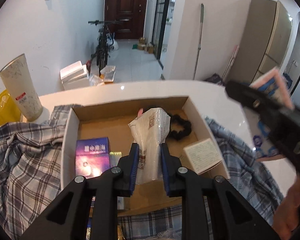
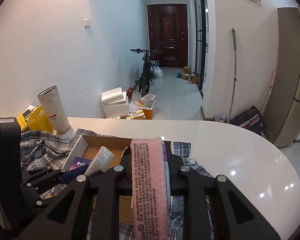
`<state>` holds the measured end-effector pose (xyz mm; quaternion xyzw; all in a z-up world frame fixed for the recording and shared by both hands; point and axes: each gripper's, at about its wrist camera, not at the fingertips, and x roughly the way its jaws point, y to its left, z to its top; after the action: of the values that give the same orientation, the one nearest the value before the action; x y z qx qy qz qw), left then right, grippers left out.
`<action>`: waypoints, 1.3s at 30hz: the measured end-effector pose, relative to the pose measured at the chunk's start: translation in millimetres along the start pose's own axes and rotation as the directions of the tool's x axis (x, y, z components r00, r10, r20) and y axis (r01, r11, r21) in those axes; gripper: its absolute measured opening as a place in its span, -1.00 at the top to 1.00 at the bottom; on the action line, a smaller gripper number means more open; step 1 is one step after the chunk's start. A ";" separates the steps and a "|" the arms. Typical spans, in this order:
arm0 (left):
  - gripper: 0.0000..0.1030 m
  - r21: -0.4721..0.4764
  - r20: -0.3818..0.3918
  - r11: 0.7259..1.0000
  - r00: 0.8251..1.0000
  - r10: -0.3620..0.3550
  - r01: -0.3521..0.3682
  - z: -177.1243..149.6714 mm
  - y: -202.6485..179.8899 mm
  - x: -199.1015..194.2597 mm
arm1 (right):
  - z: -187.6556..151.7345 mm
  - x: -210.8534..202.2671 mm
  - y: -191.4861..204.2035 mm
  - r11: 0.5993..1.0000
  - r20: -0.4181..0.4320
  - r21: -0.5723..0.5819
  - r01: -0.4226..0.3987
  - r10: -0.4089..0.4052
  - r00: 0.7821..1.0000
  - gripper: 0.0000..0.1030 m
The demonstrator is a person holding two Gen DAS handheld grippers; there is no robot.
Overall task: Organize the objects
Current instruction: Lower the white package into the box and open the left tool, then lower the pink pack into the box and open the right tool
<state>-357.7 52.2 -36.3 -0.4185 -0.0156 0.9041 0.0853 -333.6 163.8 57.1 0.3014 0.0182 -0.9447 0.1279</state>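
Observation:
An open cardboard box [image 1: 130, 108] sits on a white table, on a plaid cloth. My left gripper [image 1: 149, 158] is shut on a clear plastic packet [image 1: 150, 132] and holds it over the box's middle. Inside the box lie a purple carton [image 1: 92, 156], a black hair scrunchie [image 1: 180, 128] and a small white carton [image 1: 203, 155]. My right gripper [image 2: 148, 168] is shut on a pink packet [image 2: 149, 184] with printed text, above the box's right side. It shows in the left wrist view [image 1: 270, 84] at the right. The left gripper [image 2: 74, 173] and its plastic packet [image 2: 102, 159] show in the right wrist view.
A tall cream tumbler [image 1: 20, 86] and a yellow bag [image 1: 2, 110] stand at the table's back left. The plaid cloth [image 1: 24, 156] bunches left of the box. The white table [image 2: 240, 160] curves away to the right. White foam boxes [image 2: 116, 104] and a bicycle [image 2: 146, 76] stand on the floor behind.

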 end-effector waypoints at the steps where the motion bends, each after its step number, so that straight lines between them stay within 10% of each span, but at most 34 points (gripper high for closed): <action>1: 0.59 0.000 -0.010 1.000 1.000 0.002 -0.002 -0.9 -0.7 3.2 | 0.4 0.5 0.8 1.000 -0.002 0.000 0.000 0.000 1.000 0.61; 9: 0.57 -0.017 -0.092 1.000 0.996 0.015 -0.017 -9.8 0.3 21.8 | 0.0 3.2 2.5 1.000 -0.007 -0.004 0.003 -0.003 1.000 0.61; 12: 0.17 -0.017 -0.109 1.000 0.994 0.009 -0.011 -9.8 -0.2 23.0 | 0.0 3.4 2.1 1.000 -0.006 0.001 -0.002 0.002 1.000 0.61; 15: -0.77 -0.024 -0.051 0.999 0.998 0.038 -0.039 -6.9 3.3 13.0 | 0.0 1.7 -1.2 0.999 -0.001 0.025 -0.021 0.021 1.000 0.61; 22: -0.78 -0.121 0.119 0.992 0.991 0.061 -0.047 10.3 31.6 -28.7 | 2.9 -8.5 -11.1 0.994 0.055 0.101 -0.043 0.038 0.998 0.61; 26: -0.78 -0.042 0.234 0.978 0.950 0.208 -0.204 16.4 34.8 -49.7 | -0.9 2.5 -5.1 0.985 0.013 0.127 -0.114 0.113 0.994 0.61; 39: -0.79 -0.186 0.247 0.962 0.938 0.244 -0.201 20.6 60.5 -61.8 | -29.6 50.6 6.2 0.940 -0.139 0.262 -0.220 0.262 0.955 0.61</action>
<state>-342.6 -16.8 17.6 -0.2972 -0.0508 0.9519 -0.0540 -355.2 149.4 4.1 0.3953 -0.1241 -0.8872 0.2030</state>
